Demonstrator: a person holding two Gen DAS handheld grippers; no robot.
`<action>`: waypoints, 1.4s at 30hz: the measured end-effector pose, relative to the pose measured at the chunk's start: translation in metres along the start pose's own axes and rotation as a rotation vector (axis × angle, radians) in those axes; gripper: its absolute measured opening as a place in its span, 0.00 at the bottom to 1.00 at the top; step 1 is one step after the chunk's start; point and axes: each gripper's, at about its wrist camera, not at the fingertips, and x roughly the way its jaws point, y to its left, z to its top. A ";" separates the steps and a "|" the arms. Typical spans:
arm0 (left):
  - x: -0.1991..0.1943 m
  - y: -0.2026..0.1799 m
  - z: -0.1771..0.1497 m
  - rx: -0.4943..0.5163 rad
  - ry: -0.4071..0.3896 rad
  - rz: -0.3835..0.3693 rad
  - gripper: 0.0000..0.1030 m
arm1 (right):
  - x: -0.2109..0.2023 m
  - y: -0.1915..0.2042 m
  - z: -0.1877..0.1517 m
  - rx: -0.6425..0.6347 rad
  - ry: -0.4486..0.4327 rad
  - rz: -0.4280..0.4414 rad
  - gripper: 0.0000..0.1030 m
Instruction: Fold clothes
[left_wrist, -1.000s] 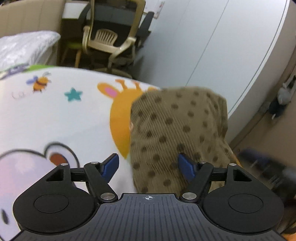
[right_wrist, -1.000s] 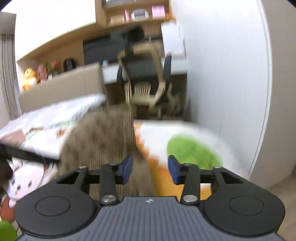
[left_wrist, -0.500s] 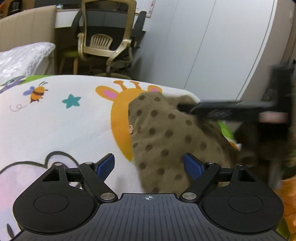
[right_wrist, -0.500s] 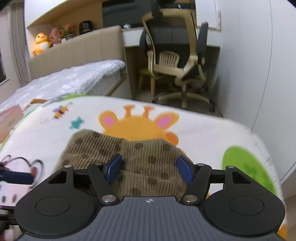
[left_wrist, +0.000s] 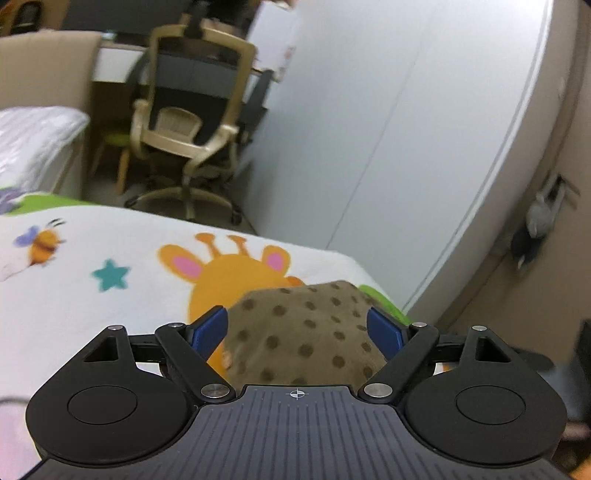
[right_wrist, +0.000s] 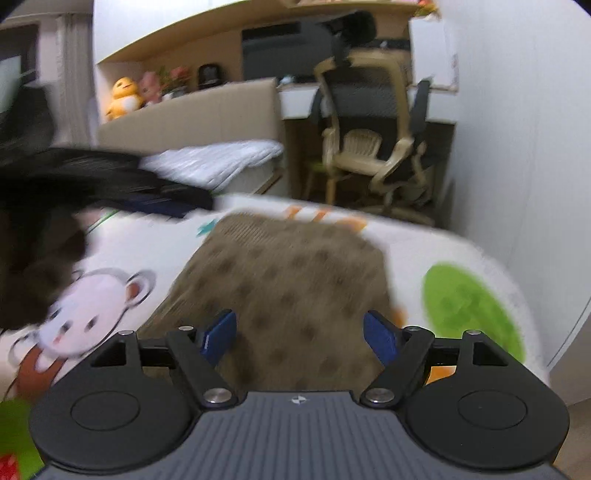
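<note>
Brown dotted corduroy garment (right_wrist: 291, 280) is lying in a compact rectangle on the cartoon-printed white blanket (left_wrist: 92, 310), near its right edge. Both the left tongs (left_wrist: 297, 330) and right tongs (right_wrist: 299, 336) are gaping wide, holding nothing. Any nudge risks slumping the bundle. Blur is hiding its fold lines; its near edge is cut off.

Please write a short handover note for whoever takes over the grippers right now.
Left gripper: open, holding nothing, with the garment just ahead between its fingers.
Right gripper: open, holding nothing, above the near part of the garment.
Garment: brown dotted corduroy, lying as a compact, roughly rectangular bundle on the cartoon blanket, over the giraffe print.
Done: it looks folded at least once, though the right view is blurred.
Left: check the edges, then probably one more fold or a final smoothing.
</note>
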 end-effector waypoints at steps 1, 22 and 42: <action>0.012 -0.004 0.001 0.025 0.018 0.014 0.85 | 0.002 0.005 -0.007 -0.012 0.020 0.014 0.75; 0.004 0.013 -0.044 -0.056 0.059 -0.001 0.94 | 0.011 0.023 -0.039 -0.049 0.055 -0.023 0.86; 0.010 0.022 -0.078 -0.052 0.042 0.037 1.00 | 0.072 -0.017 0.024 0.051 0.021 -0.113 1.00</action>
